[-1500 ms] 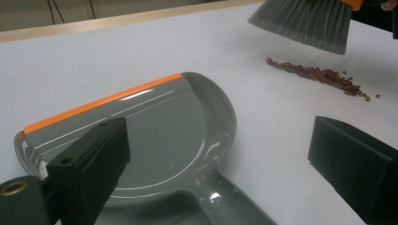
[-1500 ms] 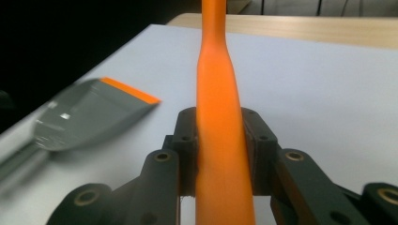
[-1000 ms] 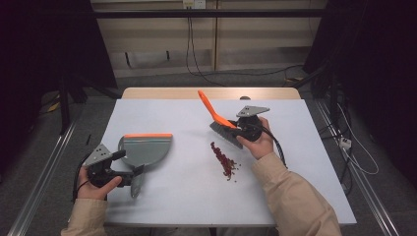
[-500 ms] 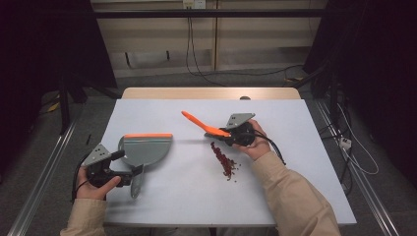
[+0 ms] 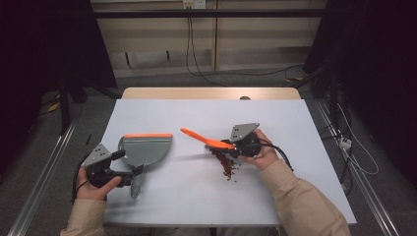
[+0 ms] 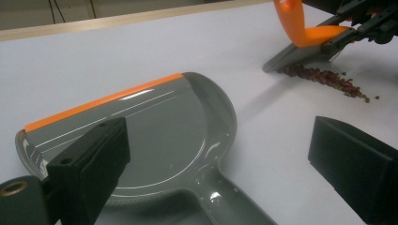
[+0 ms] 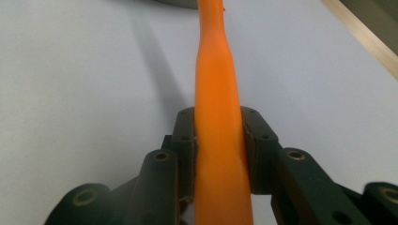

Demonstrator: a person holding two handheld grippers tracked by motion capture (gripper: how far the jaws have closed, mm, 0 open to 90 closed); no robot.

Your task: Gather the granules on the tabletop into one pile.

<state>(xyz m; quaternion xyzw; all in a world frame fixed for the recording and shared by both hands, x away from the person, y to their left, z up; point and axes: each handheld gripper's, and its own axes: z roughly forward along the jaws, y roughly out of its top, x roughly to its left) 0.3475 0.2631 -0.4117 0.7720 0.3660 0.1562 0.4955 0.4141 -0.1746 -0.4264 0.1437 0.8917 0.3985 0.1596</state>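
A grey dustpan (image 5: 145,150) with an orange lip lies flat on the white table (image 5: 295,128), at the left. My left gripper (image 5: 127,164) stands open by its handle. In the left gripper view the jaws of my left gripper (image 6: 220,159) stand wide apart on either side of the dustpan (image 6: 155,136), not touching it. My right gripper (image 5: 231,146) is shut on the orange handle of a small brush (image 5: 199,137), which points left towards the dustpan. The brush head (image 6: 300,49) rests at the far end of a streak of red beans (image 5: 225,164). Up close, the right gripper (image 7: 218,136) clamps the brush handle (image 7: 216,70).
A wooden strip (image 5: 211,93) runs along the table's far edge. Cables (image 5: 196,59) trail over the floor behind it. Metal rails (image 5: 44,182) flank the table on both sides, and a power strip (image 5: 345,143) lies on the floor at the right.
My right hand has come down and left towards the beans. The brush handle has swung from steeply raised to nearly level, pointing left. The left hand and the dustpan have stayed put.
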